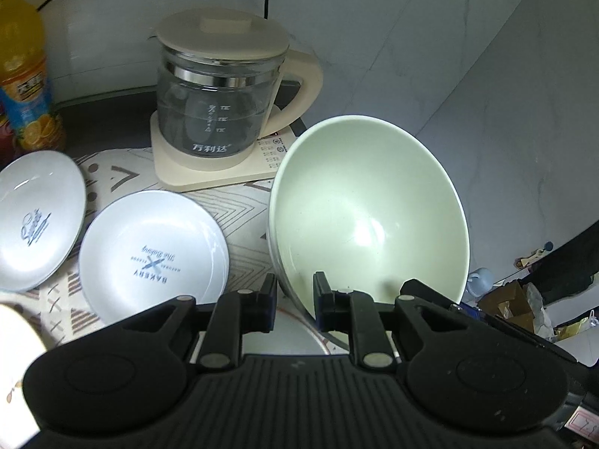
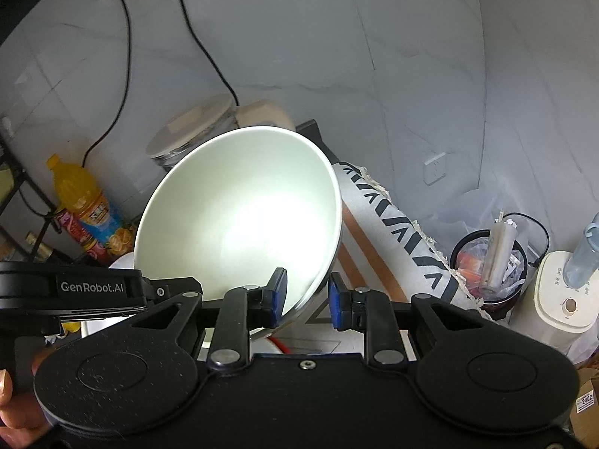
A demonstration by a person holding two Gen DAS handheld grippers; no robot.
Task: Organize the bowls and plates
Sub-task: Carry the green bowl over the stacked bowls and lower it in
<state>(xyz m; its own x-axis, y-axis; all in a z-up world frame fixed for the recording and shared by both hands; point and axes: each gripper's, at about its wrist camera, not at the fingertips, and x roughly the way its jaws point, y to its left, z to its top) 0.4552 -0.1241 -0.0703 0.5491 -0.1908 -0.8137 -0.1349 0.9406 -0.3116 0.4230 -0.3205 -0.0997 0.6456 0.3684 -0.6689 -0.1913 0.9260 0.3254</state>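
1. In the left wrist view, your left tongs (image 1: 295,301) are straddling the near rim of a pale green bowl (image 1: 368,217): one finger is sitting inside the bowl, the other outside its wall. You cannot tell whether the pads are pressing the rim or just flanking it.
2. The bowl is tilting steeply, its opening facing you, and at least one more rim edge is showing nested behind it on the left side.
3. Two white plates are lying on the patterned cloth (image 1: 243,220) covering the surface: the plate with "BAKERY" lettering (image 1: 151,254) is sitting just left of the bowl, and the second plate (image 1: 37,217) is lying further left, its edge close to the first.
4. A glass kettle (image 1: 221,93) is standing on its beige base behind the plates, and an orange drink bottle (image 1: 24,75) is standing at the far left.
5. In the right wrist view, your right tongs (image 2: 307,299) are straddling the lower right rim of the same bowl (image 2: 239,217), at a narrow spread; the left pad is lying against the inside wall, while a small gap is showing at the right pad.
6. The other black gripper body (image 2: 71,292) is reaching in from the left, level with the bowl's lower edge.
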